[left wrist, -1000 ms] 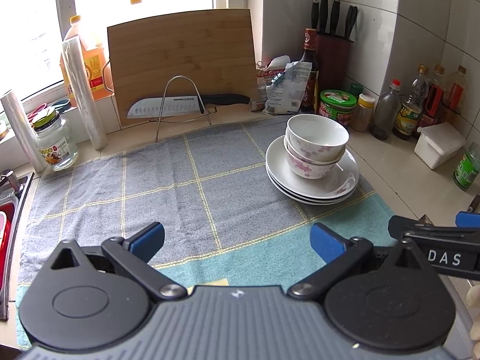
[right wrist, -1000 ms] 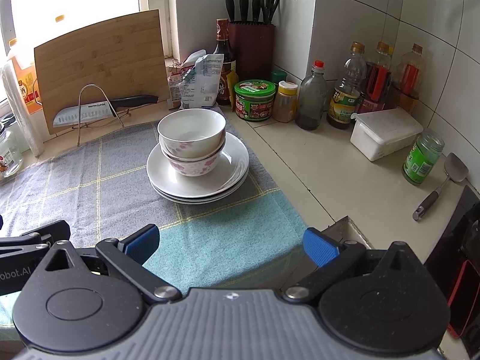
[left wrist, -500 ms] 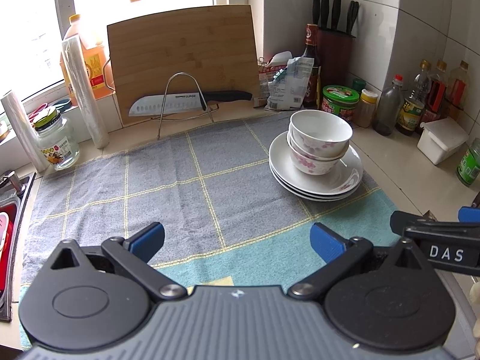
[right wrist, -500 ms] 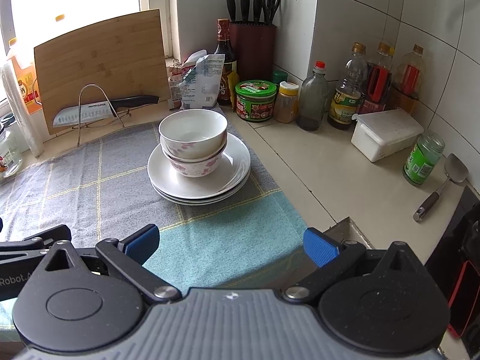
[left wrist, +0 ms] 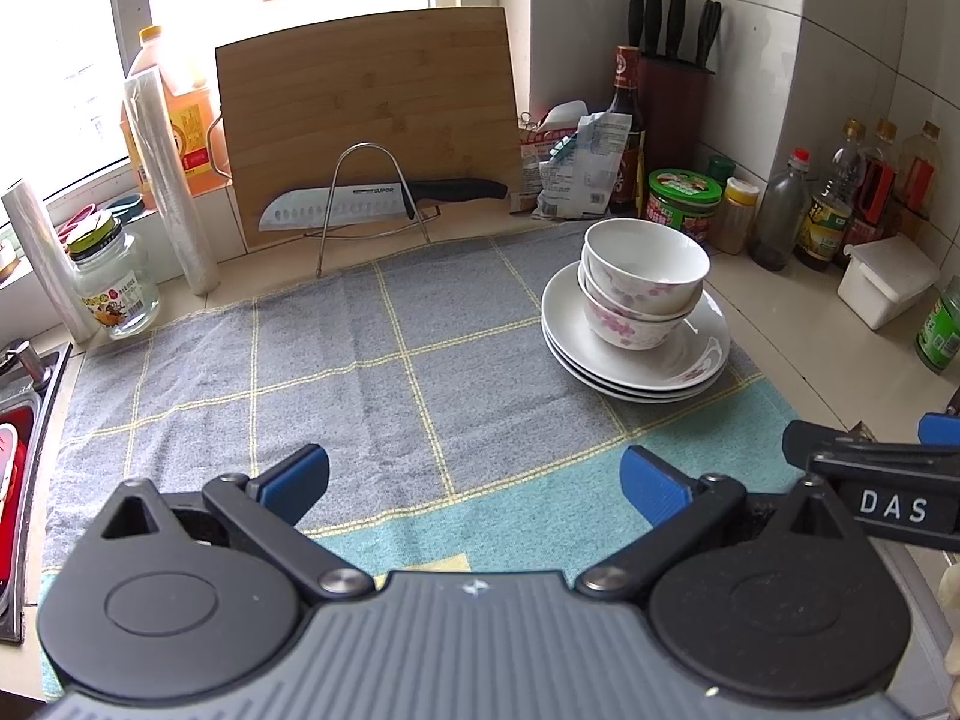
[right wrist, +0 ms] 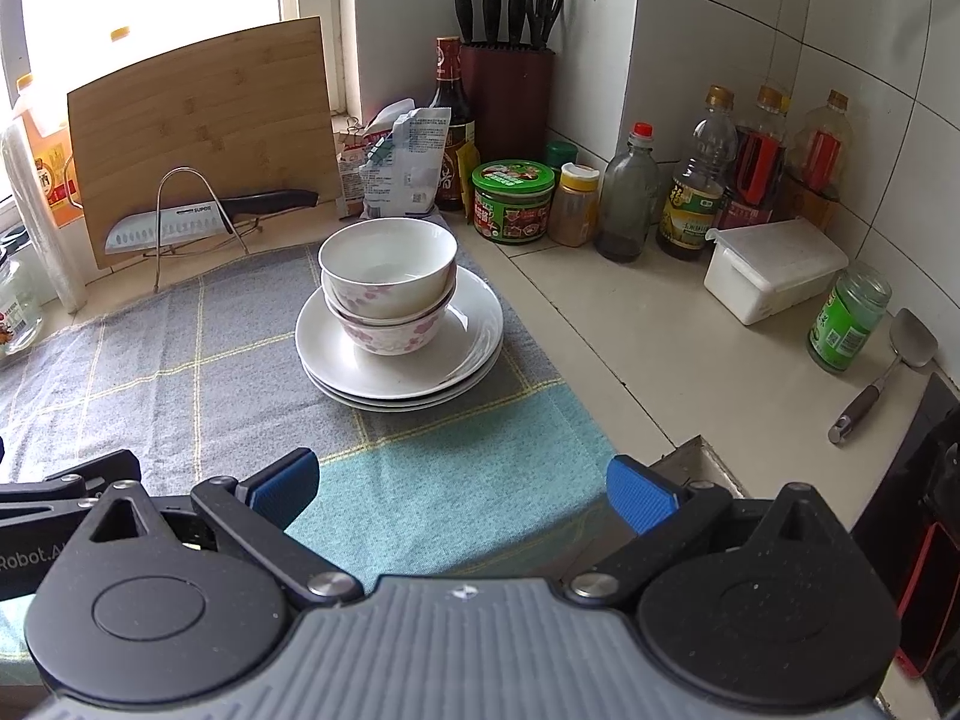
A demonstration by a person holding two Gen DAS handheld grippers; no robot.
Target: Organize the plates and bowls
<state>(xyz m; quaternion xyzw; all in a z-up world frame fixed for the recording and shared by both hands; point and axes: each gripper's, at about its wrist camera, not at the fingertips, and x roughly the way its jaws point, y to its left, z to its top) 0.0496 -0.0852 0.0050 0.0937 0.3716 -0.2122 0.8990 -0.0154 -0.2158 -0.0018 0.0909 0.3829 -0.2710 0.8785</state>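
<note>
1. A bamboo cutting board (left wrist: 366,114) leaned upright against the window wall.
2. A knife (left wrist: 372,201) rested across a wire rack (left wrist: 369,204) in front of it.
3. A checked towel (left wrist: 336,372) covered the table.
4. A knife block (right wrist: 507,90) stood in the corner.
5. A green-lidded jar (right wrist: 512,201) sat beside sauce bottles.
6. A spatula (right wrist: 882,381) lay near a white lidded box (right wrist: 774,279).

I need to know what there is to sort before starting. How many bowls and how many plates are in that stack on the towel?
White floral ceramic bowls, nested: 2
White round ceramic plates, stacked under them: 3
Total: 5 pieces, all in one stack on the grey and teal checked towel.
</note>
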